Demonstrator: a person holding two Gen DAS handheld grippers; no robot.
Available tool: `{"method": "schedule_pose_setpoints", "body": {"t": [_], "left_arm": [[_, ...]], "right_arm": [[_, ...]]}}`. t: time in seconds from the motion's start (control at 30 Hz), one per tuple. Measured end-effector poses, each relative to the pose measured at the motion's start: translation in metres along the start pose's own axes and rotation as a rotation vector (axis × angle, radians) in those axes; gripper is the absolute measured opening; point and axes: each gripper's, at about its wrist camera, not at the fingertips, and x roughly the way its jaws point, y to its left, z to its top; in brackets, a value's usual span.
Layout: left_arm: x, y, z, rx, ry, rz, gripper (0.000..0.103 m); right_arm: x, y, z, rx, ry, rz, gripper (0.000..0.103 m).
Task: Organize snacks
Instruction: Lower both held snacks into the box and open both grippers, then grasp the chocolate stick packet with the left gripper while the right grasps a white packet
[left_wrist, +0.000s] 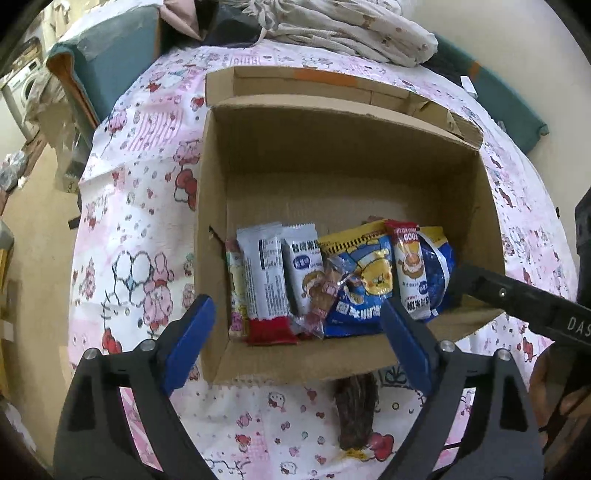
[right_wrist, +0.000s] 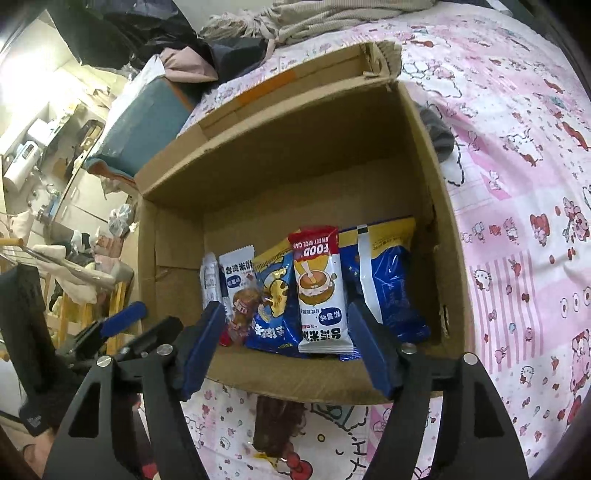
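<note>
Both tongs released over the snack box.

My left tongs (left_wrist: 299, 336) and right tongs (right_wrist: 286, 347) gaped empty at the cardboard box (left_wrist: 332, 155) near rim; beyond, at 12 o'clock, snack packets (right_wrist: 319, 291) lined its floor on the bed (right_wrist: 517, 221).

A bed covered by a pink and white cartoon-print sheet (left_wrist: 122, 229) fills most of both views. Crumpled pale bedding (left_wrist: 354, 29) and dark clothes (right_wrist: 147, 29) lie at its far end. A teal cushion (right_wrist: 147, 118) rests at the bed's far left edge. Beyond it, the floor (left_wrist: 33, 236) is tan. A washing machine (left_wrist: 22, 88) stands against the left wall. A cluttered wooden rack (right_wrist: 74, 280) stands beside the bed. Bright light falls at upper left.
</note>
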Motion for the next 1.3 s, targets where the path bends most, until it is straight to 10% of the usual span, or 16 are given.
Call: {"method": "schedule_pose_setpoints", "body": {"t": [0.7, 1.07, 1.3], "left_arm": [[-0.023, -0.013, -0.069, 0.017, 0.036, -0.019, 0.089], [0.034, -0.041, -0.1, 0.029, 0.2, -0.01, 0.089], [0.075, -0.081, -0.114, 0.208, 0.245, 0.045, 0.083]], "right_arm": [[-0.058, -0.009, -0.043, 0.074, -0.099, 0.0, 0.073], [-0.052, -0.045, -0.087, 0.159, 0.045, -0.106, 0.073], [-0.062, -0.069, -0.091, 0.227, 0.036, -0.13, 0.073]]}}
